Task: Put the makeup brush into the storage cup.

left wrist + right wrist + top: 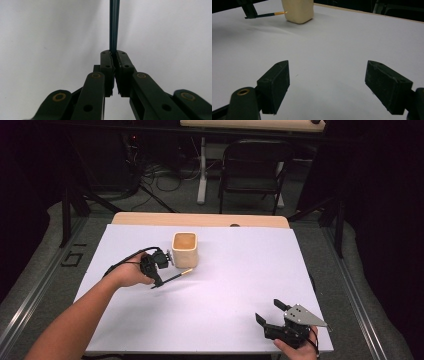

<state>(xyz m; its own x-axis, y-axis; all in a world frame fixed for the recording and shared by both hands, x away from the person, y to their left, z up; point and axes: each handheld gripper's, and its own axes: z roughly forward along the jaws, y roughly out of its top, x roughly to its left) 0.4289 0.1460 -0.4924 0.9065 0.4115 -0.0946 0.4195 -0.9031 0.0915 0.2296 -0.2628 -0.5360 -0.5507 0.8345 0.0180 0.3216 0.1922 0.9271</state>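
The left gripper point(156, 279) clamps a dark pen point(175, 276) just in front of the cream cup point(184, 249), its long axis slanting up toward the cup's base, gold tip seemingly just short of it (the right gripper point(270, 314), jaws spread, waits well apart).

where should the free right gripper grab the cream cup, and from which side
Grip the cream cup across its two flat side walls just below the rim, coming from the near right with the open right gripper. It stands upright and square-sided, and the pen occupies its left.
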